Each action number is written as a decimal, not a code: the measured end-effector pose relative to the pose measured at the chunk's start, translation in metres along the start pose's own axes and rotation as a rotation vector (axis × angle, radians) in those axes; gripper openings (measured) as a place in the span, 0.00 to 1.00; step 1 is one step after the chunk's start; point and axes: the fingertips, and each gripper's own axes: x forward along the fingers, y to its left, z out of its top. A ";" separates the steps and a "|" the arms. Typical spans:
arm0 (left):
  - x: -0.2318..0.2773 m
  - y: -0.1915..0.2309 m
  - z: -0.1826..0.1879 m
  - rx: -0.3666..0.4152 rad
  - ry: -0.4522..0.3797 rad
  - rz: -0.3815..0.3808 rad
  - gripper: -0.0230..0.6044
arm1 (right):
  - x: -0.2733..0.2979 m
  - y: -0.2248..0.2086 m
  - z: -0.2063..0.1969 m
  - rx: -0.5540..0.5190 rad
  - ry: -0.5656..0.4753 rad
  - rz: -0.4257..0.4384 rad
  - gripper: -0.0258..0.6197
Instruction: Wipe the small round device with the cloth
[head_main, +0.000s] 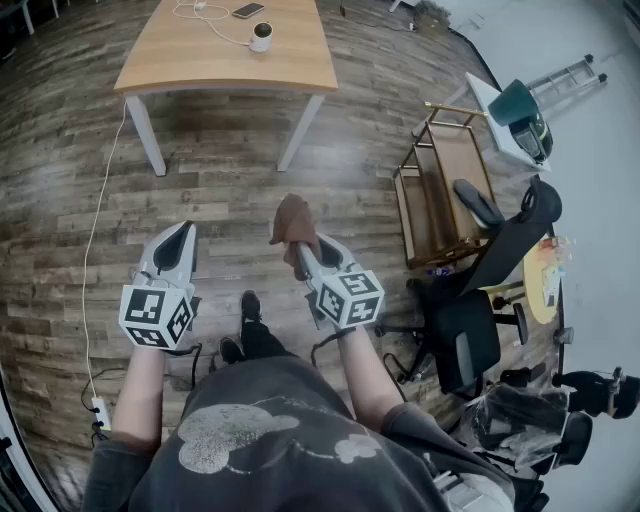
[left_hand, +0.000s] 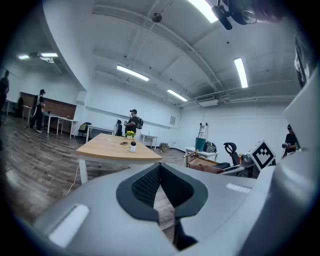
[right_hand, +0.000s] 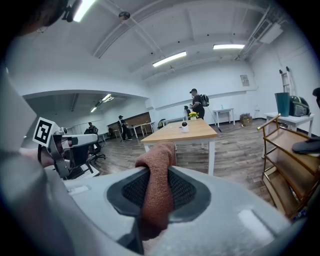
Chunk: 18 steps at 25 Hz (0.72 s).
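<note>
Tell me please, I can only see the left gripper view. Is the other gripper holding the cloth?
Observer: Yes. The right gripper is shut on the brown cloth.
Operator: Does the cloth poke out?
Observer: Yes. The head view shows a bunch of it sticking out past the jaw tips.
Operator: Is there a wire on the round thing?
Observer: Yes. A white cable runs from the small round device across the table.
</note>
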 end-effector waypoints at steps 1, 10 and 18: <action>-0.001 -0.002 -0.002 0.000 0.007 -0.004 0.07 | -0.001 0.000 0.000 0.002 0.002 0.000 0.15; 0.009 -0.016 -0.006 -0.002 0.033 -0.032 0.07 | 0.005 -0.001 0.008 0.009 -0.003 0.016 0.15; 0.036 -0.010 -0.011 0.003 0.064 -0.031 0.07 | 0.021 -0.015 0.011 0.020 -0.006 0.044 0.16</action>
